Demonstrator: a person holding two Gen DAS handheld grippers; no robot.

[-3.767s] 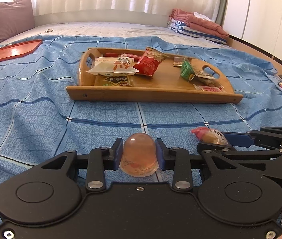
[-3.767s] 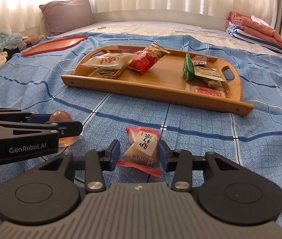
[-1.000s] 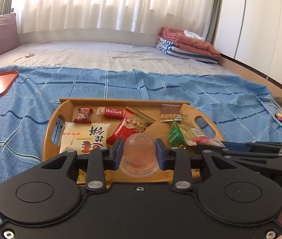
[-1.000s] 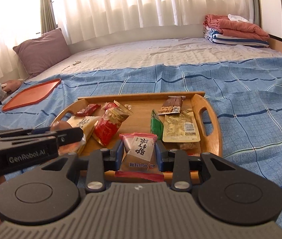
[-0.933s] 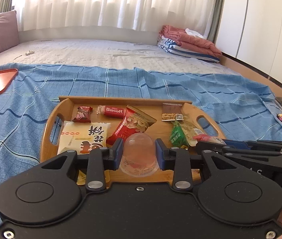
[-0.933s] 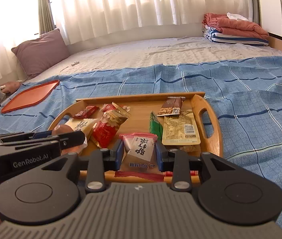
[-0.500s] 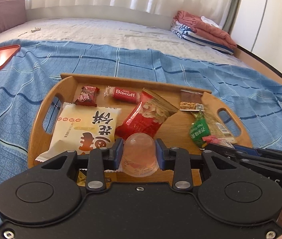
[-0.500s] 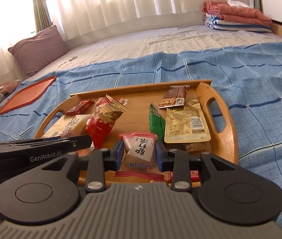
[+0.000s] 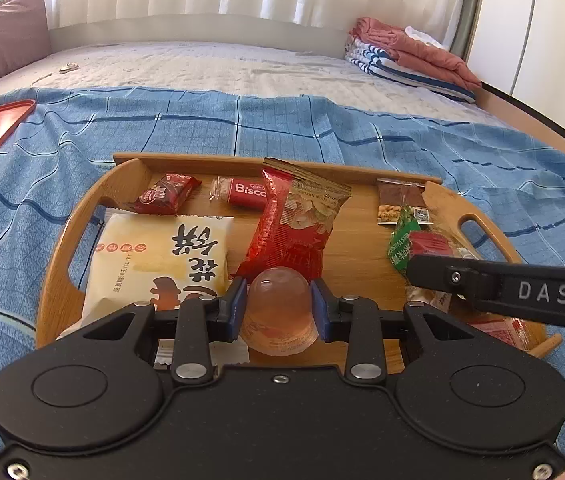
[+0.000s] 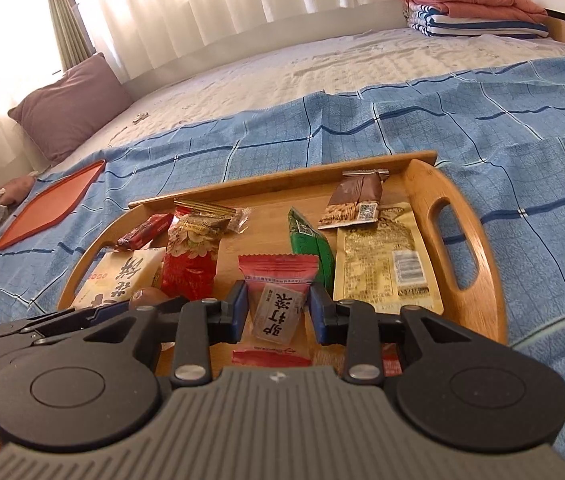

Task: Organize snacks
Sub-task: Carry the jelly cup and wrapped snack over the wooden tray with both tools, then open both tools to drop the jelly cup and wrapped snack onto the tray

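Observation:
My left gripper point(image 9: 278, 306) is shut on a clear jelly cup point(image 9: 278, 304) and holds it over the near part of the wooden tray point(image 9: 54, 256). My right gripper point(image 10: 278, 304) is shut on a red-and-white candy packet point(image 10: 278, 300) over the tray's point(image 10: 478, 248) near middle. The tray holds several snacks: a pale cake pack point(image 9: 162, 264), a red nut bag point(image 9: 294, 224), a Biscoff packet point(image 9: 242, 196), a green packet point(image 10: 308, 244) and a yellowish pouch point(image 10: 382, 260). The right gripper's arm point(image 9: 502, 292) shows at the right of the left wrist view.
The tray lies on a blue checked sheet point(image 9: 302, 128) on a bed. An orange tray point(image 10: 50, 204) lies at the left. A purple pillow point(image 10: 70, 108) and folded towels point(image 10: 474, 12) sit at the far edge.
Both grippers lifted their snacks off the sheet and carried them forward over the tray. In the last second both tilted down and came closer to the tray.

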